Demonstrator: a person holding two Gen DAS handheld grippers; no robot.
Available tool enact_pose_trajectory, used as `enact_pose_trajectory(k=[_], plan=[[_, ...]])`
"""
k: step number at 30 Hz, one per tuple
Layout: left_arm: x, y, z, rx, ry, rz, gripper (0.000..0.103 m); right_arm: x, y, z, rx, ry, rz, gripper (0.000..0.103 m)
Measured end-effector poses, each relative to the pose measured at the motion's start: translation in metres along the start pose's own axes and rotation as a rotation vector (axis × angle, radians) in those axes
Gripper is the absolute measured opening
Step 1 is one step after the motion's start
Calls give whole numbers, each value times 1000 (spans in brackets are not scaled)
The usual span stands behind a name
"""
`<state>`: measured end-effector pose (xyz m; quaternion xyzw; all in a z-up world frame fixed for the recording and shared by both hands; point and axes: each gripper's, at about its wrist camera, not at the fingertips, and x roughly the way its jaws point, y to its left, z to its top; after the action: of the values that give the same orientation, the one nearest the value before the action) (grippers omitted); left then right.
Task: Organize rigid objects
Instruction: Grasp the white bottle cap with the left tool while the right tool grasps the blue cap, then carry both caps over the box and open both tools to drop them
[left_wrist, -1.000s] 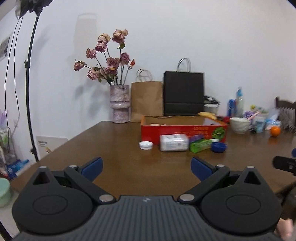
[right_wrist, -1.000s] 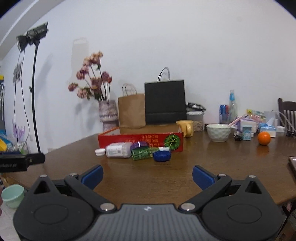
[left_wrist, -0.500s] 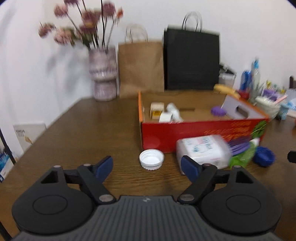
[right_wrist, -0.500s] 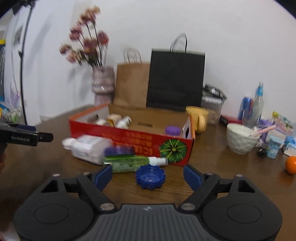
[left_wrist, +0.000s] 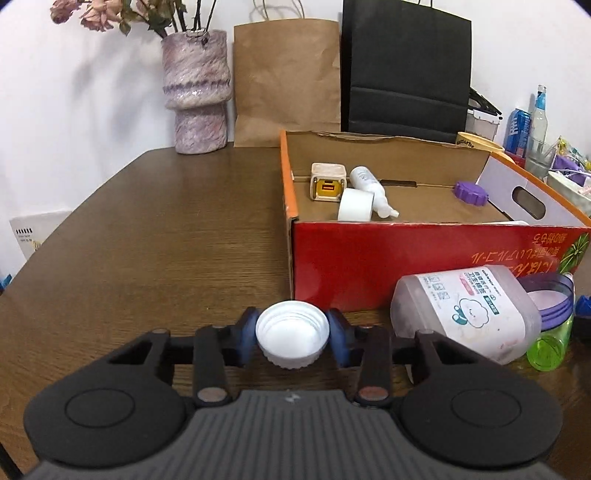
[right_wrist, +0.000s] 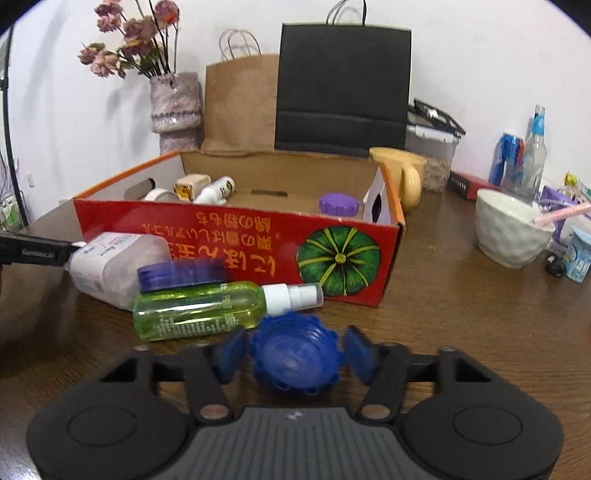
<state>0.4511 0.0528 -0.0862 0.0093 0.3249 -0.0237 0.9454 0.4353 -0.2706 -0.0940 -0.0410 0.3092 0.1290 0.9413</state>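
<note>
My left gripper (left_wrist: 291, 336) is shut on a white bottle cap (left_wrist: 292, 334) just in front of the red cardboard box (left_wrist: 406, 251). My right gripper (right_wrist: 295, 354) has its blue pads on either side of a blue ridged cap (right_wrist: 295, 356), with small gaps showing. A green spray bottle (right_wrist: 207, 308), a frosted white bottle (right_wrist: 110, 262) and a purple-lidded jar (right_wrist: 181, 275) lie in front of the box. Inside the box are a charger (left_wrist: 328, 181), a small white bottle (left_wrist: 369, 184), a white roll (left_wrist: 355, 205) and a purple cap (left_wrist: 471, 192).
A stone vase (left_wrist: 195, 92) with dried roses, a brown paper bag (left_wrist: 286, 77) and a black bag (left_wrist: 406, 70) stand behind the box. A yellow mug (right_wrist: 402, 177), a white bowl (right_wrist: 511, 232), bottles and small clutter stand at the right.
Both grippers moved forward and down to the table. The left one closed on the white cap. The right one narrowed around the blue cap.
</note>
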Motion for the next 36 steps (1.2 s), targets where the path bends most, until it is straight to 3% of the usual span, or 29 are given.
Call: enact_pose_trajectory(k=[7,15,26,30,36], plan=[[-26,-4,-5,-24,-29,-1,41,-16,-1,0,6,-30,-13,54],[-157,-27,-46,0,-230,17,41,-112,5,-23,-11,-152,12,54],[-304,-72,-127,-86,-358,-15,41,-259,52,-95,-7,-313,45,54],[-330,-84,-144,-70,-374,-54,41,-282,63,-123,-25,-315,52,54],[-345,-94,-143,-37,-429,-71,41,-292,65,-134,-19,-317,53,54]])
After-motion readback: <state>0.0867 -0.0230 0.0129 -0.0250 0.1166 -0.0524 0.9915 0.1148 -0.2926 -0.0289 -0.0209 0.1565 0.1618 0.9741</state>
